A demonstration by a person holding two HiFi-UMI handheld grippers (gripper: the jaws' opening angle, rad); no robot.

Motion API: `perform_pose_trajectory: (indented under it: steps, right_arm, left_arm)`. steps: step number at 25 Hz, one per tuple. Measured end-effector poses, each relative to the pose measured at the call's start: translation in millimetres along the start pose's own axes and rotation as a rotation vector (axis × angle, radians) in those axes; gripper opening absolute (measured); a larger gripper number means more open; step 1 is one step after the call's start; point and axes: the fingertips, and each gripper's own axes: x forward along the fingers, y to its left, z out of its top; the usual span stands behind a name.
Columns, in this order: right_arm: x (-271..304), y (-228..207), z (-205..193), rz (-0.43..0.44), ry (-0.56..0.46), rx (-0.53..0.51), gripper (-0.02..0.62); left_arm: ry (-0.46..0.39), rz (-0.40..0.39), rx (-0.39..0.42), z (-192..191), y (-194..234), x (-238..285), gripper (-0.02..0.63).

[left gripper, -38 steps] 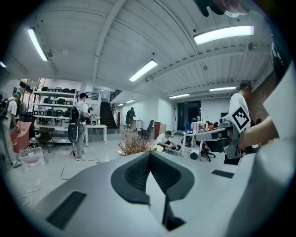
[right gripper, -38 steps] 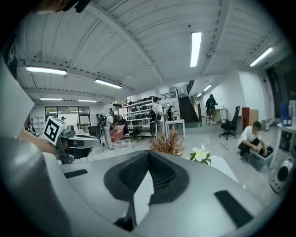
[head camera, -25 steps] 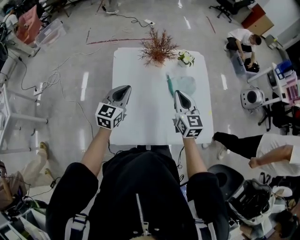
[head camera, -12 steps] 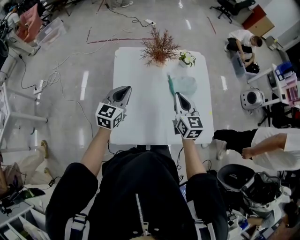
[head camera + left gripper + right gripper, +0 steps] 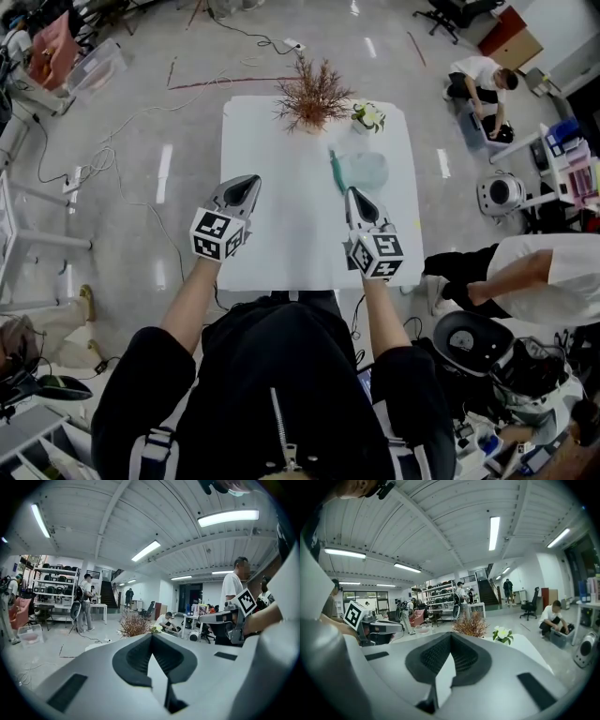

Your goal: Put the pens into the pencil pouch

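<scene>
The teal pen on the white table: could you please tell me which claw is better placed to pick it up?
Probably the right. The right claw, shut and empty, sits just short of the slim teal pen beside the translucent pale-blue pouch; the left claw hovers farther off across the white table.

One pouch (image 5: pixel 368 172), one teal pen (image 5: pixel 335 170), one dried shrub (image 5: pixel 312 94) and one flower bunch (image 5: pixel 369 115).

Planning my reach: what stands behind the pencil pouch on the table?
Behind the pencil pouch stand small white flowers and, to their left, a dried reddish plant; their tops hide their bases.
</scene>
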Motion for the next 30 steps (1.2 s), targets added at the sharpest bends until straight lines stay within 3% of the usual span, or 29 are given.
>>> perform_pose_trajectory:
  steps: [24, 30]
  right_arm:
    - [7, -21, -6, -0.003, 0.03, 0.003, 0.009]
    - [4, -28, -7, -0.017, 0.041, -0.039, 0.008]
  left_arm:
    - [0.019, -0.005, -0.025, -11, 0, 26, 0.023]
    - [0.026, -0.019, -0.025, -13, -6, 37, 0.023]
